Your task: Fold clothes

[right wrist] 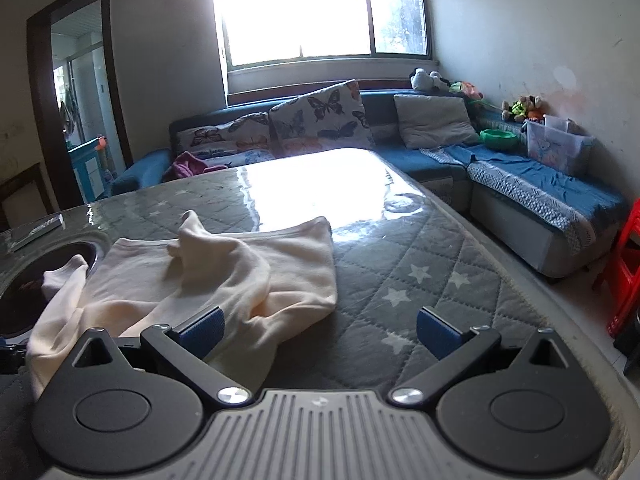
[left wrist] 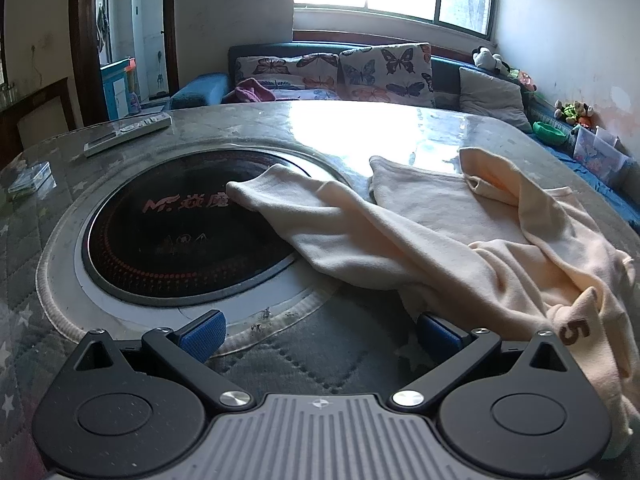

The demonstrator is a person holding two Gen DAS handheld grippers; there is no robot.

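Counter [right wrist: 420, 240] edge curves along the right side, with bare quilted cover right of and beyond the cream garment [right wrist: 240, 272]. Garment lies crumpled near the counter's middle, one sleeve [left wrist: 288, 204] draped over the round black cooktop [left wrist: 172, 232] at left. A remote [left wrist: 128, 134] rests at the far left edge. Left claw [left wrist: 320, 334] is spread wide, empty, right pad beside the cloth. Right claw [right wrist: 320, 330] is spread wide, empty, left pad over the garment's near fold.
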